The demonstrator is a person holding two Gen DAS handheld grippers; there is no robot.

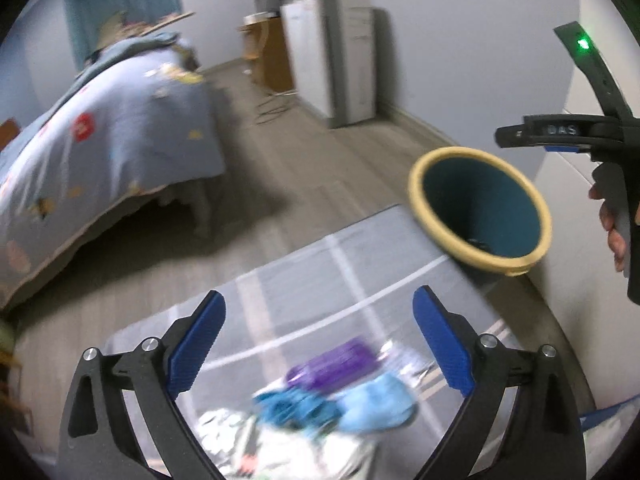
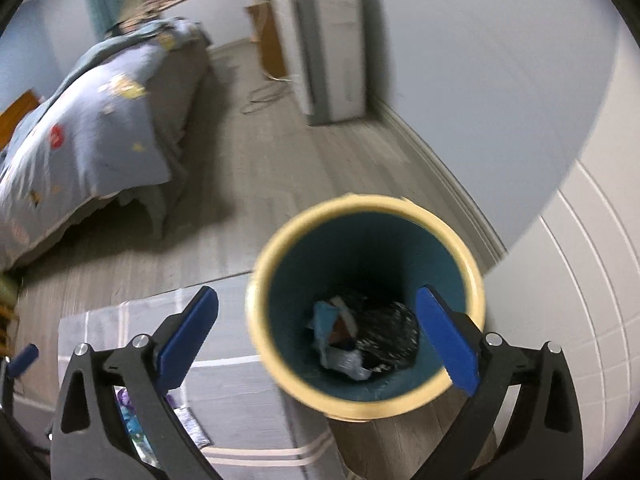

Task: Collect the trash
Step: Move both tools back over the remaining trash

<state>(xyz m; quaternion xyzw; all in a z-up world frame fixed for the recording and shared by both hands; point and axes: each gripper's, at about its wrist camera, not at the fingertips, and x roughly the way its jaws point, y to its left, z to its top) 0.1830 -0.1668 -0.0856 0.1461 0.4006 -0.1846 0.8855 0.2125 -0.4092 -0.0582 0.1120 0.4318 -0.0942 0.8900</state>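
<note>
A teal bin with a yellow rim (image 2: 260, 280) stands on the floor beside a grey rug; it also shows in the left wrist view (image 1: 416, 184). Crumpled wrappers (image 2: 360, 340) lie at its bottom. My right gripper (image 2: 316, 300) is open and empty, hovering over the bin's mouth. My left gripper (image 1: 320, 304) is open and empty above a pile of trash on the rug: a purple wrapper (image 1: 336, 364), blue wrappers (image 1: 372, 400) and pale printed ones (image 1: 280, 444). The right gripper's body (image 1: 600, 136) shows at the right edge of the left wrist view.
The grey rug with white lines (image 1: 304, 264) lies on a wood floor. A bed with a blue quilt (image 1: 100, 128) stands at left. A white cabinet (image 1: 332, 60) stands against the far wall. A white panelled door (image 2: 580, 260) is close on the right.
</note>
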